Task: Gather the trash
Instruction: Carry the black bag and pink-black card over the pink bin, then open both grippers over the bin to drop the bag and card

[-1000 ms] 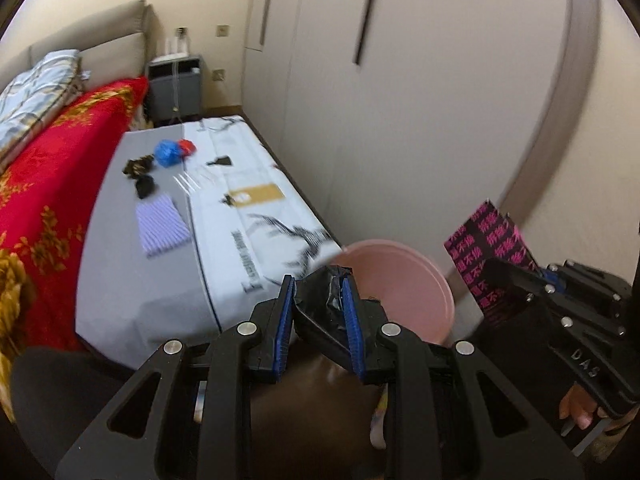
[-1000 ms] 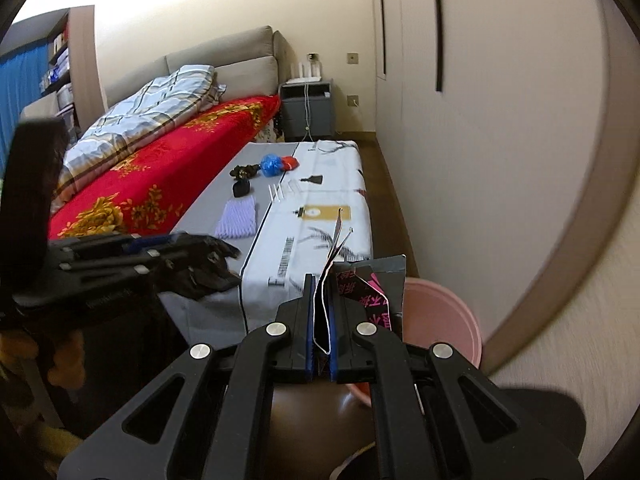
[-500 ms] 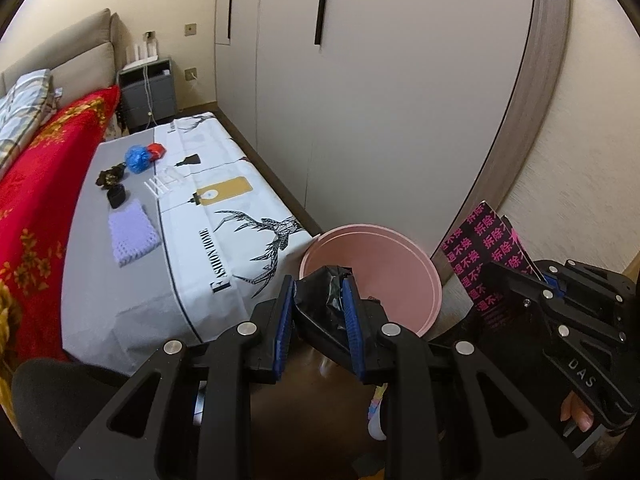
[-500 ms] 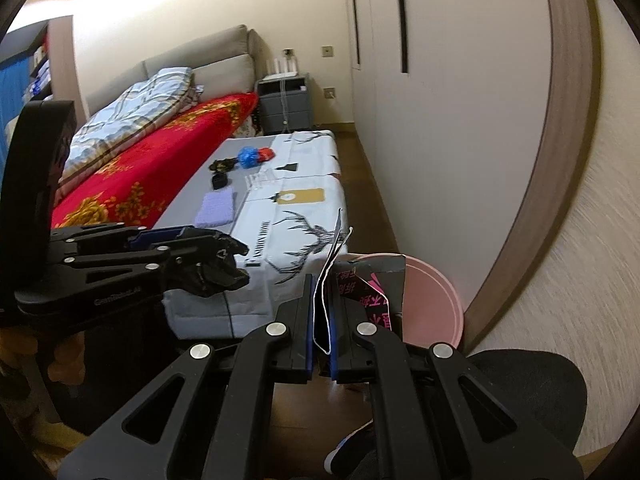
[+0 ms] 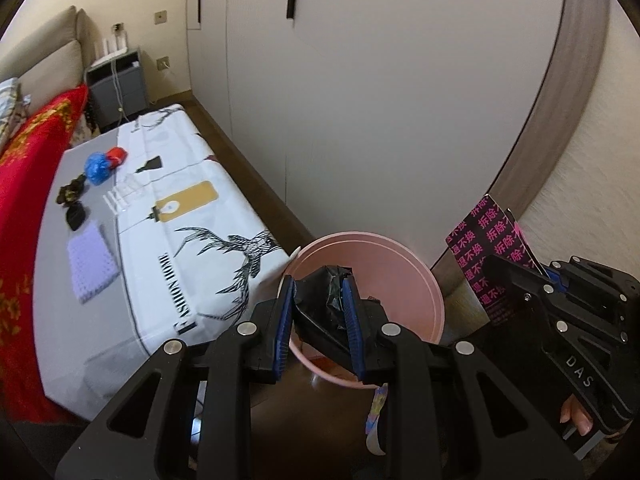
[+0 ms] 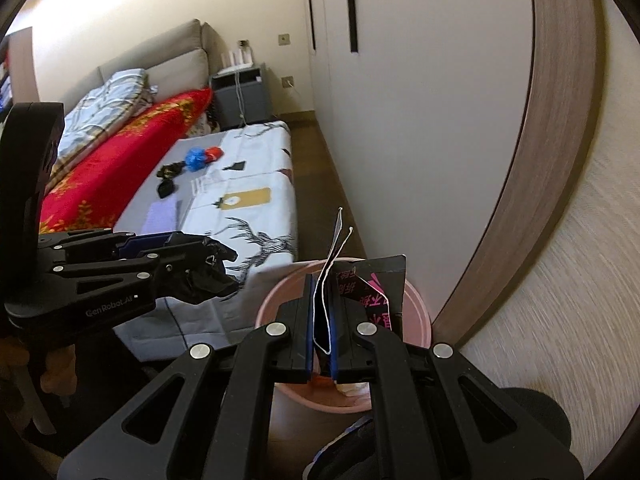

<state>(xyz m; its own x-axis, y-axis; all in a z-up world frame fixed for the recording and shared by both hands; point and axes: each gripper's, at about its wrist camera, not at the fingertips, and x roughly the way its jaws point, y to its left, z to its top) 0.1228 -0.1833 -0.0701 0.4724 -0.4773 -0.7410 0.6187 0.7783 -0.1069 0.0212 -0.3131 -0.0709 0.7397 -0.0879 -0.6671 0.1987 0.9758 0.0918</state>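
Carrying trash to the bin (image 5: pixel 434 304): left gripper (image 5: pixel 319 294) is clenching a crumpled black bag (image 5: pixel 320 300) between its blue pads, and right gripper (image 6: pixel 322 312) is pinching a flat black-and-pink wrapper (image 6: pixel 374 294) with a white string (image 6: pixel 334 256) trailing up from it.

Bin is sitting on the floor at 12 o'clock of both wrist views, just past the fingertips; bag is hanging over its near rim, wrapper beside its 3 o'clock edge in the left view.

Risks, as judgement:
- Bag is sitting near the rim, not over the middle; letting go here could be dropping it on the rim or the floor.
- Wrapper is light and flat; it may be fluttering sideways on release and missing.
- String could be snagging on a pad, keeping the wrapper dangling.
- Both grippers are working close together and could be knocking each other.

Surface: a low table (image 5: pixel 52 264) under a grey and white deer-print cloth is running toward 10 o'clock, still bearing a purple pad (image 5: pixel 90 262), a blue wad (image 5: pixel 96 168), a red scrap (image 5: pixel 117 155) and dark bits (image 5: pixel 72 200).

Room: a red bedspread (image 6: pixel 120 148) is lying at 9 o'clock, a grey nightstand (image 6: pixel 240 96) at 11, white wardrobe doors (image 5: pixel 360 100) at 1.
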